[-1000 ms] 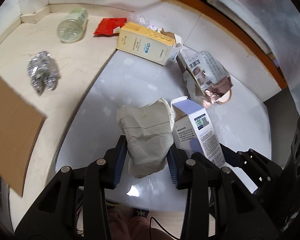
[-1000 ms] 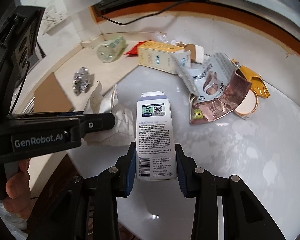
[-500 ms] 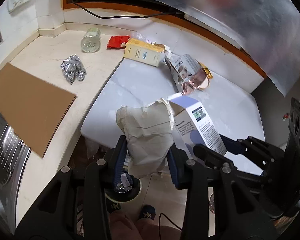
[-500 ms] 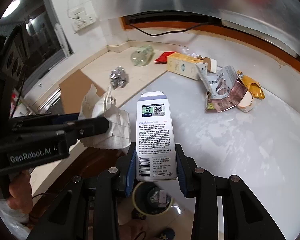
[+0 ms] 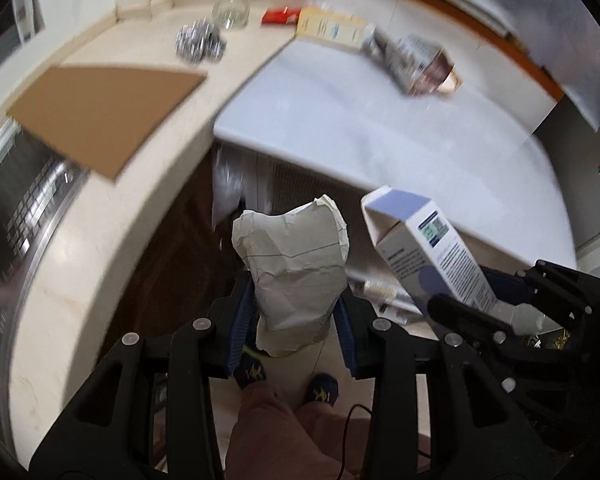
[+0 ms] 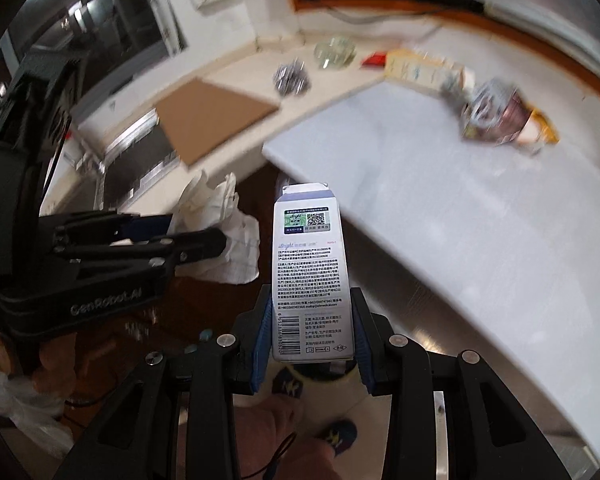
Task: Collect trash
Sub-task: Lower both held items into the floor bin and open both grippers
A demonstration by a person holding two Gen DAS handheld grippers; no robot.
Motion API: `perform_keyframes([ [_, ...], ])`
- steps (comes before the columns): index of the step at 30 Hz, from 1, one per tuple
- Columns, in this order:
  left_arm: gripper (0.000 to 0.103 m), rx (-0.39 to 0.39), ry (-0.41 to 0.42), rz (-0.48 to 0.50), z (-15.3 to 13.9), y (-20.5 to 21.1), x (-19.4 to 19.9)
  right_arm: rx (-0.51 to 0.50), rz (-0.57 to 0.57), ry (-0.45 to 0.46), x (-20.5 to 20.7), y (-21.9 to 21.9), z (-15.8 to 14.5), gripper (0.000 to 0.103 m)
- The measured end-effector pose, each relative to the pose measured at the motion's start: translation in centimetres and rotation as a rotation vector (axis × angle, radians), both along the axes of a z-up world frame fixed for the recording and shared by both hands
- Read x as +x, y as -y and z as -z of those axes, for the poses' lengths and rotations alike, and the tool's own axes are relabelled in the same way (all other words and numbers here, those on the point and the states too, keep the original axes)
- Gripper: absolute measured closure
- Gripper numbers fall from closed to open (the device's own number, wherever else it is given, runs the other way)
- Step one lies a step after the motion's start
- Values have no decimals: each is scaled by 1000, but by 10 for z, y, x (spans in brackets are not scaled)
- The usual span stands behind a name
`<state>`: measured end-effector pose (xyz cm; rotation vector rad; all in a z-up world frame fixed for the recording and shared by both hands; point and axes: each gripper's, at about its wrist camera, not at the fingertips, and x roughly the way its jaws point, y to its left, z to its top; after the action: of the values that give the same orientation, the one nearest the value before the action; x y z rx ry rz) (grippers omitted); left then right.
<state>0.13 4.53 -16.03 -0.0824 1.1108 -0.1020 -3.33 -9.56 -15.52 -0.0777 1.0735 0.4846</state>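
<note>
My left gripper [image 5: 294, 316] is shut on a crumpled paper bag [image 5: 296, 268] and holds it over the floor, off the counter's edge. My right gripper [image 6: 312, 336] is shut on a white and purple carton box [image 6: 310, 276], also held over the floor; the box shows in the left wrist view [image 5: 428, 252] to the right of the bag. The left gripper and bag [image 6: 220, 236] show at the left of the right wrist view. A bin rim [image 6: 320, 378] peeks out below the box, mostly hidden.
On the white counter [image 6: 460, 208] lie a foil pouch pile [image 6: 496, 114], a yellow box [image 6: 416, 66], a red wrapper [image 6: 374, 59], a plastic bottle [image 6: 334, 52], crumpled foil [image 6: 290, 78] and a cardboard sheet [image 6: 208, 118]. My feet [image 5: 320, 388] stand on the floor below.
Both grippers have pulled back from the counter with the bag and the box, now over the floor beside the counter edge. The view is blurred by motion.
</note>
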Motion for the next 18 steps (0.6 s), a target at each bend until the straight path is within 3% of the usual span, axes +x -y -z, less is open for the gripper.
perform_keyframes([
  [8,68,14,-111,-28,87,-18,-11,-51,-8,-191,-9,-19,102,68],
  [14,67,20,-221,-31,177,-28,-5,-43,76,-347,0,-18,206,67],
  [18,67,38,-270,-24,241,-30,6,-62,104,-402,12,-22,273,67],
])
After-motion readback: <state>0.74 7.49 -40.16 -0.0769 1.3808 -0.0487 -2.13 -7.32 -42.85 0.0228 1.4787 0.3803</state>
